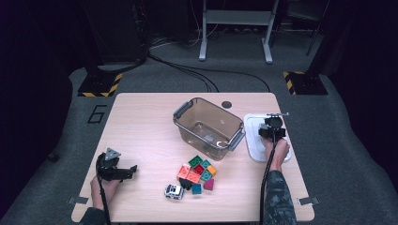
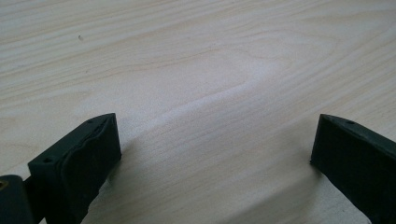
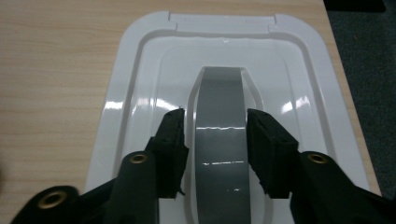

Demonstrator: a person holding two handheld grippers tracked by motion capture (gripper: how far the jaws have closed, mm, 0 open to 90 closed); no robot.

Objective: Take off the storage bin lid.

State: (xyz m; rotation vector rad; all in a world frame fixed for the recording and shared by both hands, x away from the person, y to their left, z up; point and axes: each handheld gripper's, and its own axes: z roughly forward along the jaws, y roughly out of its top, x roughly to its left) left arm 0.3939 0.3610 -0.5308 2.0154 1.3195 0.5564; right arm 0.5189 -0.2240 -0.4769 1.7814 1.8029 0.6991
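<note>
- Right gripper view: right gripper [image 3: 215, 133] jaws stand slightly apart, one on each side of the grey handle [image 3: 220, 144] of the white lid [image 3: 140, 70]; pads not pressing.
- Left gripper [image 2: 212, 149] jaws gape wide over bare table [image 2: 196, 60].
- High view: lid [image 1: 253, 140] lies at the table's right edge, just right of the clear bin [image 1: 209, 127]; toy blocks [image 1: 197, 171] nearer.

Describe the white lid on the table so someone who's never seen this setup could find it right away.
On the wooden table, look past the clear plastic bin to the table's right edge. The white lid lies flat there, under the right gripper, whose fingers straddle its grey handle. It is the only white rectangular piece, away from the toy blocks and toy car.
</note>
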